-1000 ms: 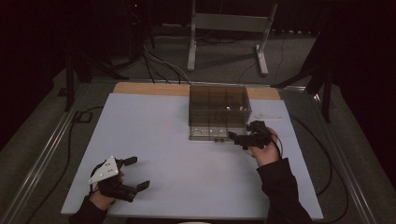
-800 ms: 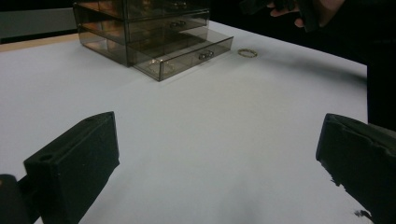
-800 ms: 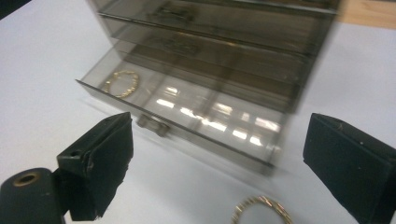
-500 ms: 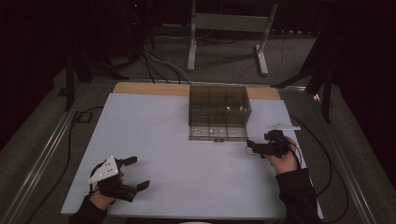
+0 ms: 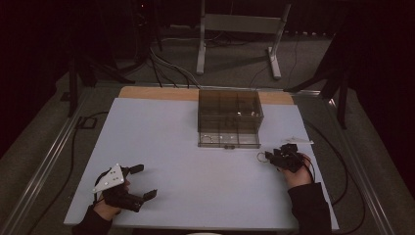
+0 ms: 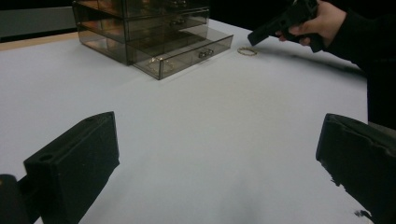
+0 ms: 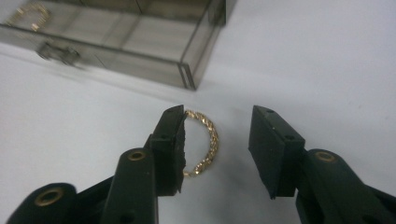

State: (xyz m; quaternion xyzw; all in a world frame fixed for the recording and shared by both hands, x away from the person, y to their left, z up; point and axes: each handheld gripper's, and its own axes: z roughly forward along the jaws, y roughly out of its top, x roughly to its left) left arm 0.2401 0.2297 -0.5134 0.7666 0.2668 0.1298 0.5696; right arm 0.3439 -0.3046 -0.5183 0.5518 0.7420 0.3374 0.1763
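Observation:
A smoky clear drawer box (image 5: 229, 117) stands at the table's far middle with its bottom drawer (image 5: 228, 140) pulled out. A gold chain bracelet (image 5: 261, 156) (image 7: 205, 140) lies flat on the white table, right of the drawer's front corner. My right gripper (image 5: 270, 157) (image 7: 218, 119) is low over the bracelet, which sits between its jaws. The jaws have just been closing. One pad overlaps the bracelet's edge and the other stands clear of it. My left gripper (image 5: 145, 181) (image 6: 219, 140) rests open at the front left with nothing between its fingers.
A second gold bracelet (image 7: 28, 14) lies inside the open drawer. A small white object (image 5: 298, 140) lies near the table's right edge. A wooden strip (image 5: 156, 93) runs along the far edge, with a metal stand (image 5: 240, 24) and cables on the floor beyond.
My right hand has moved from the drawer's front to the right and down toward the table. The left hand has stayed put.

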